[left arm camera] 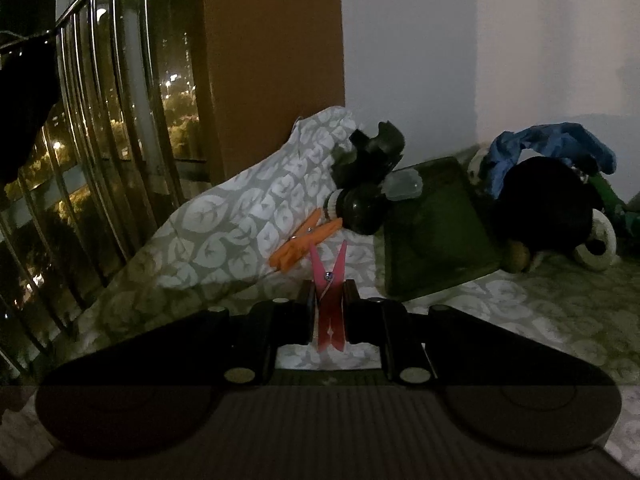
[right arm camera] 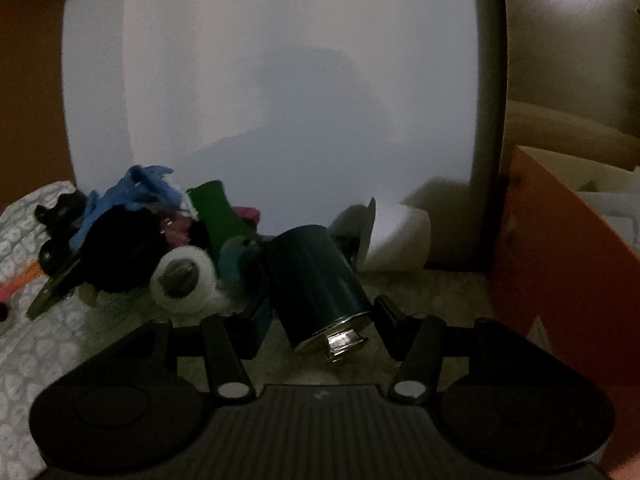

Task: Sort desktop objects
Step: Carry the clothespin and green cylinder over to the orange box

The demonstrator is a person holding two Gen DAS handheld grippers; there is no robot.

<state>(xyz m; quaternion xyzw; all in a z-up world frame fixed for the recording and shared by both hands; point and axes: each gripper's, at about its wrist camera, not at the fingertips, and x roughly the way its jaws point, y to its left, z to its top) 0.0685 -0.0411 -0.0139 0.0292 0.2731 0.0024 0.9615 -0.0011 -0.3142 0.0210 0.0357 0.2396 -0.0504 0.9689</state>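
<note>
In the left wrist view my left gripper (left arm camera: 330,285) is shut on a pink clothespin (left arm camera: 330,312), which stands upright between the pads with its two legs pointing away. An orange clothespin (left arm camera: 304,245) lies just beyond it on the leaf-patterned cloth (left arm camera: 224,232). In the right wrist view my right gripper (right arm camera: 322,310) is closed around a dark teal cylinder with a silver end (right arm camera: 316,280). The cylinder is tilted, silver end towards the camera, and both fingers touch its sides.
A dark green tray (left arm camera: 436,232) sits behind the clothespins, with black lumpy objects (left arm camera: 368,176) at its left. A pile holds a blue cloth (right arm camera: 140,192), a white tape roll (right arm camera: 182,280) and a green piece (right arm camera: 216,216). A white cup (right arm camera: 396,240) lies on its side. An orange box (right arm camera: 560,280) stands right.
</note>
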